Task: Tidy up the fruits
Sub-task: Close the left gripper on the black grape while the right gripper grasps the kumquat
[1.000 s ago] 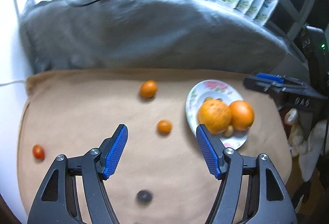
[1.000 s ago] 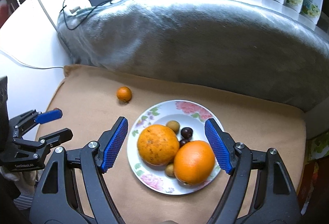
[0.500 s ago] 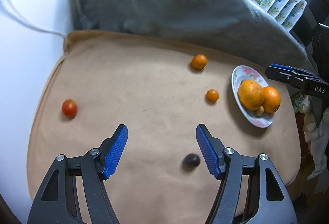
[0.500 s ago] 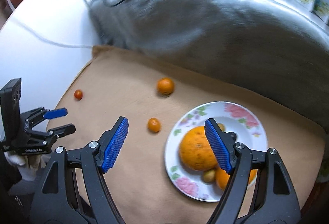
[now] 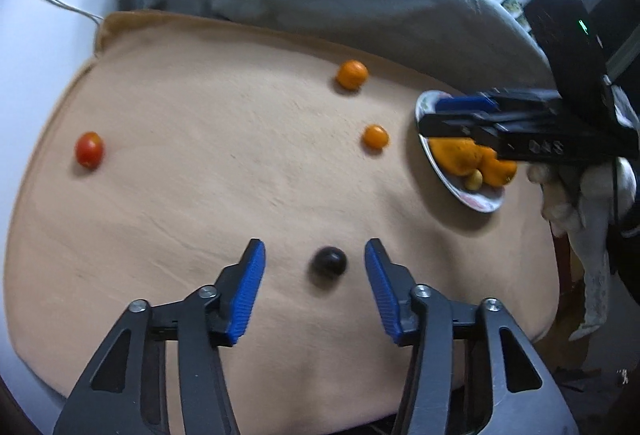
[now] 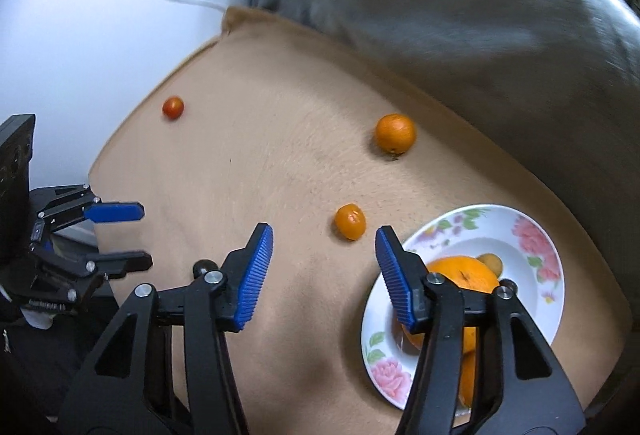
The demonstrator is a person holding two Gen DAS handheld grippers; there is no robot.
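Dark, glossy and round, the small plum-like fruit (image 5: 329, 262) lies on the tan cushion (image 5: 200, 163) between the blue pads of the left gripper (image 5: 315, 267), whose jaws stand apart and clear of it. It looks light, smooth-skinned and likely to roll or bruise, so a gentle close across its widest middle seems best. At two o'clock from it sits the flowered plate (image 6: 540, 247) with two large oranges. The right gripper (image 6: 324, 247), jaws also apart and empty, points at a small kumquat-like orange fruit (image 6: 350, 221) at its one o'clock. A cherry tomato (image 5: 89, 149) sits far off at ten o'clock.
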